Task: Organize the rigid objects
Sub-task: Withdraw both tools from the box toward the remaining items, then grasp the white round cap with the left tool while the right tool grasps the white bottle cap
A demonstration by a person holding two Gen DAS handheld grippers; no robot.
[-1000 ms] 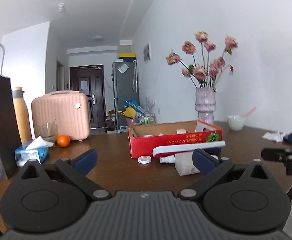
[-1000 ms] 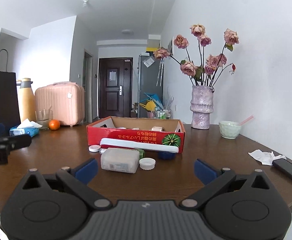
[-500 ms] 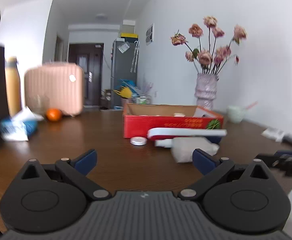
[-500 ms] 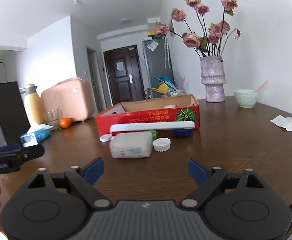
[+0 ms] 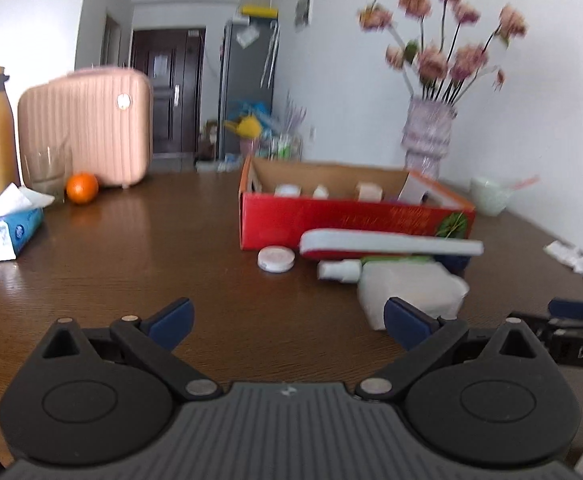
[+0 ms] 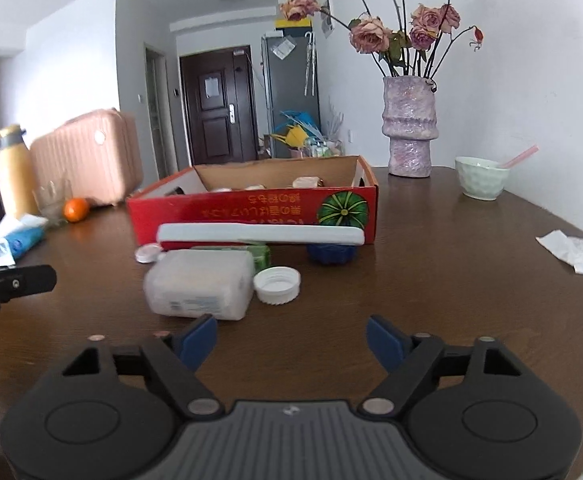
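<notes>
I hold both grippers, left (image 5: 287, 320) and right (image 6: 291, 338), low, level and spread empty; the white bar (image 6: 261, 235) lies crosswise before the box (image 6: 251, 208).

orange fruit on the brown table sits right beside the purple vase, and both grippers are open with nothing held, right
Not quite. The round orange fruit sits beside the clear drinking glass in front of the pink ribbed suitcase, far across the brown wooden table from the purple textured vase; the left wrist view shows it. The rest holds: the left gripper and right gripper are open and empty.
</notes>
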